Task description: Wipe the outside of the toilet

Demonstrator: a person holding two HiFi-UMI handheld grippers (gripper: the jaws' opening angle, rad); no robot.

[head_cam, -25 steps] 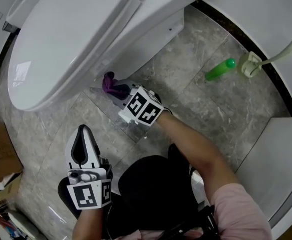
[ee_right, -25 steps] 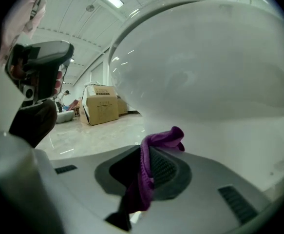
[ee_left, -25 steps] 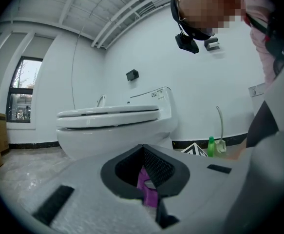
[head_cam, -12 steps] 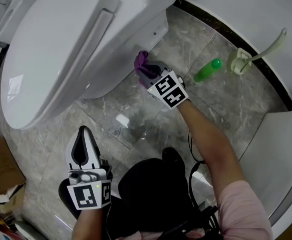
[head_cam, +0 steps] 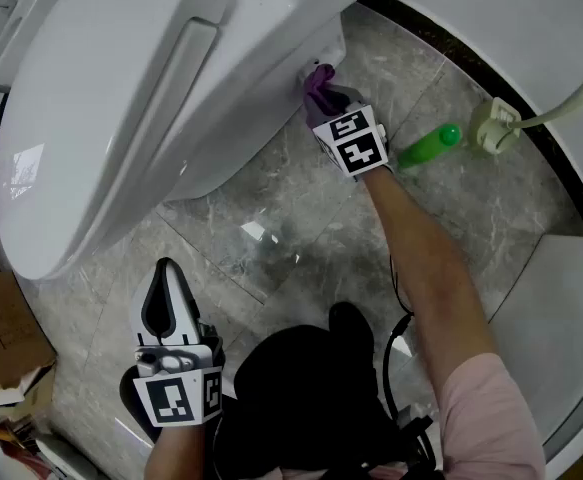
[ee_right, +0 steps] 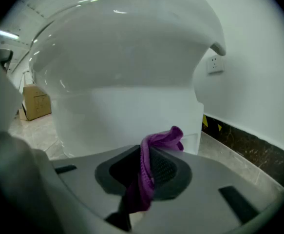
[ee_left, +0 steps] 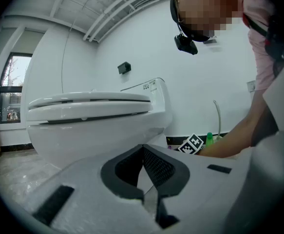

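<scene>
Down at the rear of the glossy white ceramic toilet [head_cam: 121, 98], the right gripper [head_cam: 323, 93] reached out at the end of the person's bare forearm [head_cam: 426, 268]. Its jaws were clamped on a crumpled purple cloth [head_cam: 319, 78]. The cloth sat at the lower back corner of the toilet's pedestal, just above the grey marbled floor tiles [head_cam: 271, 208]. In the head view it appeared to lie against the porcelain. In the right gripper view the fabric ran up through the dark padded jaws, and its bunched end stuck out past their tips toward the pedestal's edge.

The left gripper [head_cam: 164, 278] was held low and close to the person's body, well apart from the right one and pointing toward the bowl. Its jaws were together with nothing between them — the left gripper view showed the black pads meeting at the tips, the closed lid and bowl beyond.

A bright green plastic bottle [head_cam: 429, 144] lay on its side on the floor just beside the right gripper's marker cube. Near it stood a pale green toilet brush holder [head_cam: 499, 126], close to the dark band at the foot of the wall. A brown cardboard box [head_cam: 1, 333] sat at the left edge of the floor — on the opposite side of the toilet from the bottle.
</scene>
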